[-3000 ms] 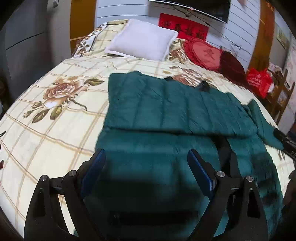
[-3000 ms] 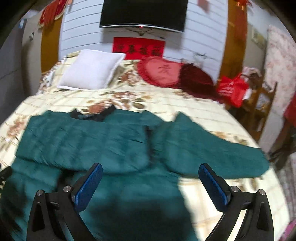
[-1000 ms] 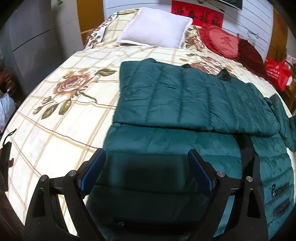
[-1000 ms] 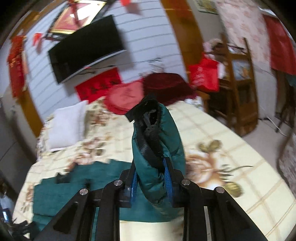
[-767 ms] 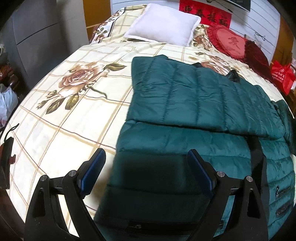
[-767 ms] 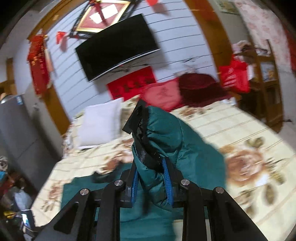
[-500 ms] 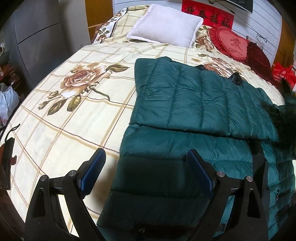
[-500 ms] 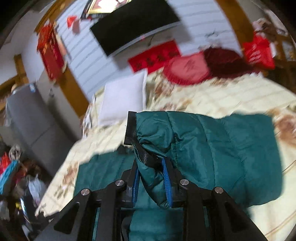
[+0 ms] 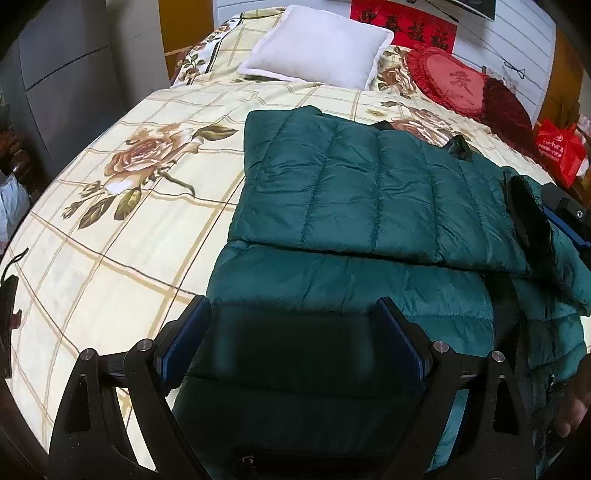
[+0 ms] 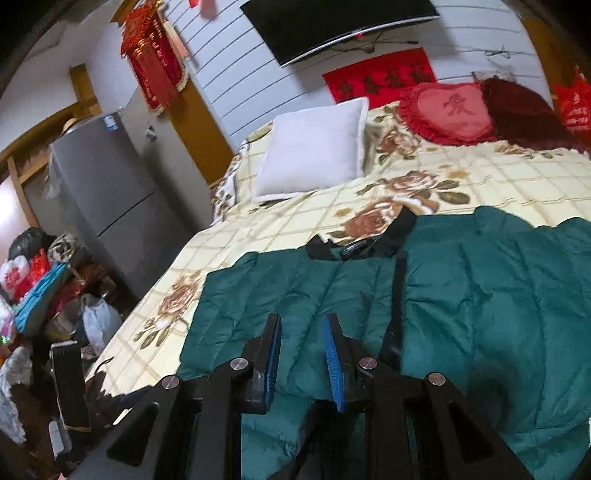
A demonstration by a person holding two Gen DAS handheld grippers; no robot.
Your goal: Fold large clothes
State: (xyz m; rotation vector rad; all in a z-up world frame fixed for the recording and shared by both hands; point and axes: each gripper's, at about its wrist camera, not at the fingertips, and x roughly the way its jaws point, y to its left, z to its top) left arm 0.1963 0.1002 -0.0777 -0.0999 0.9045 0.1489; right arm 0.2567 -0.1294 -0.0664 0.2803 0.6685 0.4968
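A dark green quilted jacket lies on the bed, its left sleeve folded across the chest. It also shows in the right wrist view, black collar towards the pillows. My left gripper is open and empty above the jacket's hem. My right gripper hangs over the jacket's chest, jaws a narrow gap apart with nothing between them. In the left wrist view the right gripper sits at the right edge beside the right sleeve's black cuff, which lies over the jacket.
The bed has a cream floral cover. A white pillow and red heart cushion lie at its head. A grey fridge and a pile of bags stand left of the bed. A TV hangs on the wall.
My right gripper carried the right sleeve leftward across the jacket, laid it down and let it go. My left gripper stayed open and drifted slightly.
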